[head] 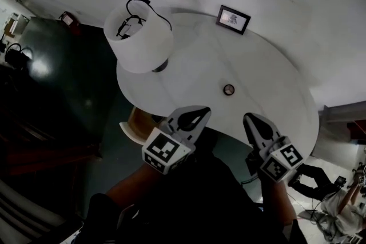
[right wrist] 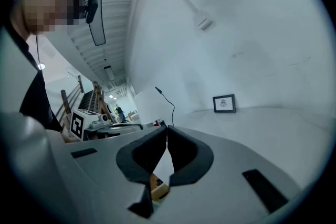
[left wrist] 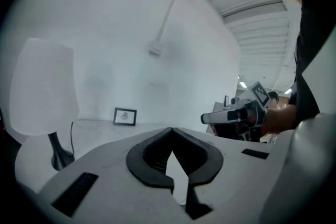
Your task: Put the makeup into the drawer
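A small round compact [head: 229, 89], dark with a pale rim, lies on the round white table [head: 269, 83], just beyond both grippers. My left gripper [head: 206, 111] hovers over the table's near edge with its jaws together and nothing in them; in the left gripper view the left gripper [left wrist: 170, 131] has its pads meeting at the tips. My right gripper [head: 247, 118] hangs beside it to the right, also shut and empty, as the right gripper [right wrist: 167, 129] shows in its own view. A tan wooden part [head: 136, 123], possibly the drawer, juts out below the table's left edge.
A white lamp [head: 139, 37] with a black cord stands at the table's back left. A small framed picture [head: 233, 19] leans at the back against the white wall. Dark floor lies to the left, with a person's hand [head: 343, 203] low at the far right.
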`<state>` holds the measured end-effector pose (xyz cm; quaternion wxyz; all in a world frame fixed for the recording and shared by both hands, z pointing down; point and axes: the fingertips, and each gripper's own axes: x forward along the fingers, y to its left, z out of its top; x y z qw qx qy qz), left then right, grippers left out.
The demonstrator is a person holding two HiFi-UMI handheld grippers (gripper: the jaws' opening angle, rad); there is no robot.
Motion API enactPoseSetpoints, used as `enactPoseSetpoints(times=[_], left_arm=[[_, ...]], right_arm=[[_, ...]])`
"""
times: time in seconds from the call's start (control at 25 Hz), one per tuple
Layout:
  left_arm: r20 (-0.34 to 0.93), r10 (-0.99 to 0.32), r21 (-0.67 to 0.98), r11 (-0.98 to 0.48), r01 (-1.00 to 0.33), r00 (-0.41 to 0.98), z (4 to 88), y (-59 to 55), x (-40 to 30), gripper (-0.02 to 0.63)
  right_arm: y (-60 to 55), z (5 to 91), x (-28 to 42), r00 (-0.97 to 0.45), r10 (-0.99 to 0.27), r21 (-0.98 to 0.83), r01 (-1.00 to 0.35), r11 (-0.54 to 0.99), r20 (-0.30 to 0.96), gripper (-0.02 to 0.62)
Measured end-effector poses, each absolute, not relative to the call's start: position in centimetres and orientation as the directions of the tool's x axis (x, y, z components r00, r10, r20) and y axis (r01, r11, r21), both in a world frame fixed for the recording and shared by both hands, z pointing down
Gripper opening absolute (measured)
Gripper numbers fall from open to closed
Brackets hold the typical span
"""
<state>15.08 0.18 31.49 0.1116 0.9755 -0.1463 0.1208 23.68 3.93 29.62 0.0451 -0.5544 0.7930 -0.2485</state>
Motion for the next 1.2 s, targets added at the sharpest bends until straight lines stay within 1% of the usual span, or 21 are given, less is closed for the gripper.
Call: enactPoseSetpoints(times=[0.16,0.32,0.4,0.56,0.6,0.64,0.68,0.8,0.96,1.08,1.2], left_arm=[[0.248,-0.232,0.143,-0.951,-0.273,0.941,30.6,0.4,17.3,0.011],[0.241,-0.220,0.102,-0.963,-0.250,0.945,30.7,-0.5,20.0,0.009],[0.260,-0.217,0.075,-0.967,-0.244,0.941,31.6,-1.2,21.3,0.011],[0.339,-0.202,0.067,-0.969,-0.237,0.919,34.6,-2.5,23.6,0.014],[0.361,-0.192,0.068,-0.971,-0.231,0.913,35.5,-2.8,24.1,0.036],[0.383,-0.181,0.067,-0.973,-0.222,0.906,36.3,-2.9,24.7,0.080],[0.406,-0.171,0.063,-0.975,-0.214,0.898,37.1,-3.1,25.2,0.109],[0.474,-0.159,0.032,-0.980,-0.197,0.866,39.6,-3.7,26.7,0.167],[0.562,-0.151,0.003,-0.983,-0.185,0.813,43.5,-5.0,28.1,0.213],[0.638,-0.111,0.025,-0.986,-0.164,0.762,47.0,-5.4,28.5,0.261],[0.698,-0.079,0.052,-0.986,-0.161,0.711,49.6,-5.7,28.7,0.288]], right_arm=[[5.1,30.1,25.9,-0.340,-0.909,-0.397,-0.889,0.228,0.239,0.017],[5.5,30.0,27.7,-0.308,-0.921,-0.420,-0.888,0.188,0.238,0.017],[5.6,30.7,28.5,-0.300,-0.918,-0.410,-0.895,0.177,0.260,0.017],[5.4,31.1,29.3,-0.297,-0.919,-0.441,-0.883,0.161,0.259,0.017],[5.4,31.3,29.6,-0.298,-0.918,-0.441,-0.883,0.161,0.261,0.017],[5.4,31.6,29.9,-0.298,-0.918,-0.444,-0.882,0.159,0.263,0.017],[5.5,31.9,30.3,-0.298,-0.917,-0.445,-0.882,0.157,0.267,0.017],[5.6,32.4,31.2,-0.297,-0.917,-0.474,-0.869,0.144,0.267,0.017],[5.1,33.6,31.9,-0.308,-0.914,-0.514,-0.847,0.137,0.263,0.017],[5.0,34.9,32.4,-0.318,-0.907,-0.514,-0.846,0.139,0.277,0.017],[4.9,36.0,32.9,-0.331,-0.895,-0.496,-0.855,0.151,0.298,0.017]])
